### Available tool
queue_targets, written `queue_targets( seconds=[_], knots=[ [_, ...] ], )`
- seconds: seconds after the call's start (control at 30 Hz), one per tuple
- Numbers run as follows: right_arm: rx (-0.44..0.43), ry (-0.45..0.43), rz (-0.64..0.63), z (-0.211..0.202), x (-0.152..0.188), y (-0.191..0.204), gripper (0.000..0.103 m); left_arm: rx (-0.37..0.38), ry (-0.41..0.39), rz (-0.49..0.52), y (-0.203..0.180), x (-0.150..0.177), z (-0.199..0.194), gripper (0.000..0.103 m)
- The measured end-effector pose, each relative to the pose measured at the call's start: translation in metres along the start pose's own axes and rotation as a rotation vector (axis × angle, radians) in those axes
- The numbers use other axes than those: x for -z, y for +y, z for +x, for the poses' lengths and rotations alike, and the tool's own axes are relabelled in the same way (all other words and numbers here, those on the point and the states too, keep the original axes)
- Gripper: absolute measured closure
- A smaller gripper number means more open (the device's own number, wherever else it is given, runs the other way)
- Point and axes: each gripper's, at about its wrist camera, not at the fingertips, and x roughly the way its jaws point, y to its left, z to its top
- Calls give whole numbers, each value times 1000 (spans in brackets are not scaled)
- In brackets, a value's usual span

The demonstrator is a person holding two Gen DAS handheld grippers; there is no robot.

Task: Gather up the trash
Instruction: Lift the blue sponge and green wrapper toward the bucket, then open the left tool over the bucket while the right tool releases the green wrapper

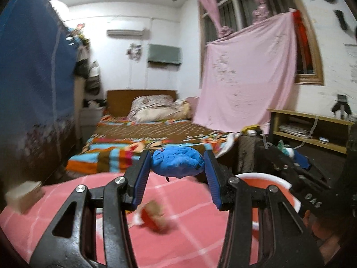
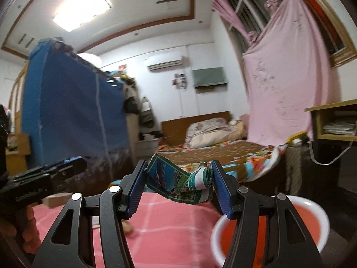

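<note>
My left gripper (image 1: pixel 177 162) is shut on a crumpled blue lump of trash (image 1: pixel 178 160), held above the pink checked tablecloth (image 1: pixel 67 201). My right gripper (image 2: pixel 178 179) is shut on a crumpled green and blue printed wrapper (image 2: pixel 178 183), also held above the cloth. A red basin with a white rim (image 2: pixel 312 221) sits at the right, just below and right of the right gripper; it also shows in the left wrist view (image 1: pixel 263 181). A blurred red and tan piece of trash (image 1: pixel 154 216) lies on the cloth under the left gripper.
A small cardboard box (image 1: pixel 24 194) sits at the cloth's left edge. Beyond the table are a bed (image 1: pixel 145 138), a blue fabric wardrobe (image 2: pixel 73 116), a hanging pink sheet (image 1: pixel 247 76) and a wooden shelf (image 1: pixel 310 129). The left gripper (image 2: pixel 44 176) shows at left in the right wrist view.
</note>
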Motion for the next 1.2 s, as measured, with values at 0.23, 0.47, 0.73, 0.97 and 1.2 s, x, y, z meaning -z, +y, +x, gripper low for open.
queue_targets(
  seconds=[0.23,0.47,0.73,0.97,1.2],
  knots=[
    [146,10,44,-1,2,-45,47,100,-40,67,-40,-5,16,72],
    [235,73,78,4,13,-72,47,193,49,46,-59,2,50,72],
    [305,159,142,8,27,-96,45,285,218,-13,-86,17,90,72],
    [333,221,171,11,35,-107,45,321,356,-72,-100,30,119,72],
    [366,262,210,10,40,-119,43,326,439,-109,-109,40,135,72]
  ],
)
